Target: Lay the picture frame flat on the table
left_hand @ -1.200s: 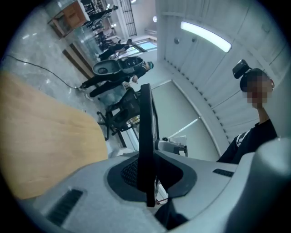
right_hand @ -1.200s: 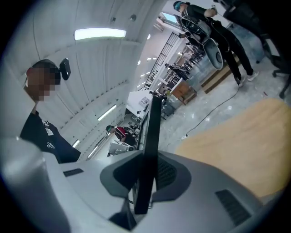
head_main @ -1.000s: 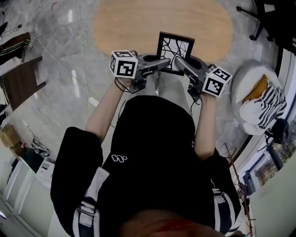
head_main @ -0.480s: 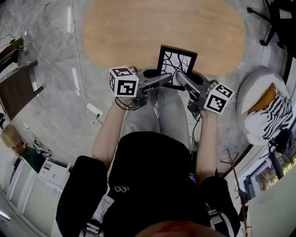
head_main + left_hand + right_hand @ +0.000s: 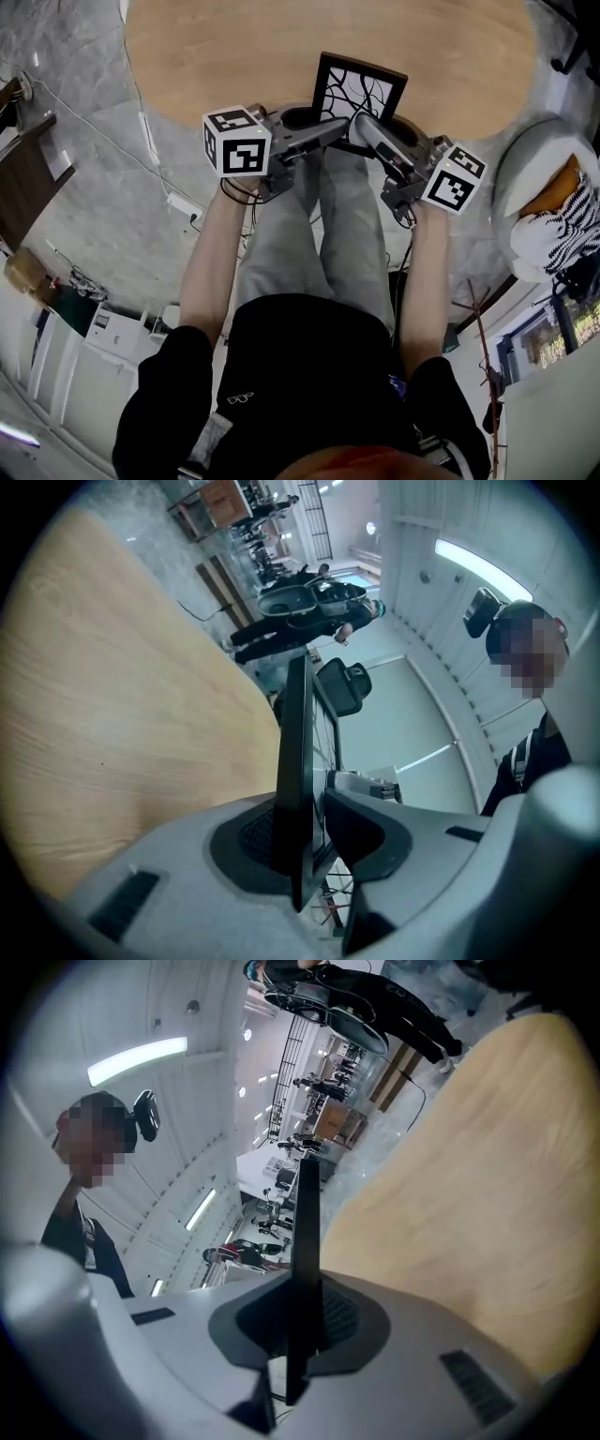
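Note:
The picture frame [image 5: 361,94] is black with a white branch drawing. It stands upright at the near edge of the oval wooden table [image 5: 234,56]. My left gripper [image 5: 330,131] reaches its lower left corner. In the left gripper view the frame's edge [image 5: 298,761] leans on one pad, with a thin gap to the other; these jaws [image 5: 309,841] are opening. My right gripper [image 5: 367,131] is at the lower right corner. Its jaws [image 5: 298,1321] are closing and pinch the frame's thin edge [image 5: 306,1232] between the pads.
A white round chair with a striped cushion [image 5: 553,216] stands to the right of the table. Brown wooden furniture [image 5: 23,178] is at the left. A power strip and cable [image 5: 183,206] lie on the marble floor. The person's legs are below the grippers.
Both grippers and the frame have moved forward, and the frame now stands further over the table's near edge. The table fills more of the head view.

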The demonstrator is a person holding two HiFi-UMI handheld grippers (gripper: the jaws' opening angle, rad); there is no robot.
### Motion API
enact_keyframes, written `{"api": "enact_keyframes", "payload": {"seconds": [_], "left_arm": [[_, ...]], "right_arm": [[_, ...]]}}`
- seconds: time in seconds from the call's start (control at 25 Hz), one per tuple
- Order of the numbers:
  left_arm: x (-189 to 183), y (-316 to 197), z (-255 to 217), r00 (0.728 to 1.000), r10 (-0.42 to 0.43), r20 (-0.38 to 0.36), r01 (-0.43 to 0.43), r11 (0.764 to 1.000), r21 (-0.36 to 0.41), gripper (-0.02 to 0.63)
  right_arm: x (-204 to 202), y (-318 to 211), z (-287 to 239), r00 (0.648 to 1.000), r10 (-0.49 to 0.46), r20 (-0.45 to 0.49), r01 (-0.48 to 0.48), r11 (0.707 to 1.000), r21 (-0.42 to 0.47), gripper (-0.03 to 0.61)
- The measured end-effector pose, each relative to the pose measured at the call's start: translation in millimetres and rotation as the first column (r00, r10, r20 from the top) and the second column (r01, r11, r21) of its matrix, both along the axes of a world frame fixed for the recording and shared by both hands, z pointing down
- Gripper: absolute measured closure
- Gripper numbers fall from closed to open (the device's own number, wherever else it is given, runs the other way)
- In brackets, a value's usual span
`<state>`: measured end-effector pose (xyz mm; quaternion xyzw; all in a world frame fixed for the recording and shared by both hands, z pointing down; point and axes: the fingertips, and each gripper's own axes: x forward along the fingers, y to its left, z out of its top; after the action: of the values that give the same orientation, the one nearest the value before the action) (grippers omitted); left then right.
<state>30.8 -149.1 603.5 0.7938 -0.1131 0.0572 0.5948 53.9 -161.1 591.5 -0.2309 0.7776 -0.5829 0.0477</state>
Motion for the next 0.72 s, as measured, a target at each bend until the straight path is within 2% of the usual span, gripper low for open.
{"api": "enact_keyframes", "payload": {"seconds": [0.08,0.16,0.28,0.36,0.44,0.48,0.6,0.72], "left_arm": [[-3.9,-4.4,12.8,1.000,-0.014,0.013,0.014,1.000,0.020,0.500],[-11.3,-11.3,26.4,0.997,-0.048,0.058,0.045,0.997,0.059,0.480],[-33.4,-27.1,43.9,0.975,-0.162,0.151,0.145,0.983,0.113,0.477],[-47.4,-35.0,48.9,0.954,-0.228,0.195,0.204,0.970,0.134,0.477],[-53.0,-36.1,45.4,0.944,-0.263,0.199,0.236,0.960,0.149,0.479],[-53.3,-36.1,42.7,0.943,-0.271,0.195,0.243,0.957,0.158,0.488],[-56.2,-39.7,43.4,0.931,-0.290,0.220,0.252,0.950,0.184,0.586],[-58.7,-39.1,48.4,0.929,-0.289,0.232,0.254,0.953,0.166,0.600]], "right_arm": [[-1.8,-3.8,9.8,1.000,-0.005,0.016,0.005,1.000,-0.001,0.545],[-1.6,-9.3,18.5,1.000,-0.002,0.010,0.002,1.000,0.000,0.547],[4.9,-24.3,34.4,0.999,0.038,-0.010,-0.038,0.999,-0.017,0.551],[11.3,-34.9,49.9,0.997,0.056,-0.051,-0.058,0.998,-0.033,0.551],[14.3,-40.8,67.3,0.992,0.041,-0.116,-0.047,0.998,-0.046,0.551],[15.0,-43.9,76.3,0.989,0.032,-0.144,-0.040,0.998,-0.054,0.551],[12.4,-57.3,103.9,0.981,0.025,-0.193,-0.043,0.995,-0.092,0.551],[4.5,-68.7,128.7,0.973,0.018,-0.230,-0.050,0.990,-0.135,0.551]]}}
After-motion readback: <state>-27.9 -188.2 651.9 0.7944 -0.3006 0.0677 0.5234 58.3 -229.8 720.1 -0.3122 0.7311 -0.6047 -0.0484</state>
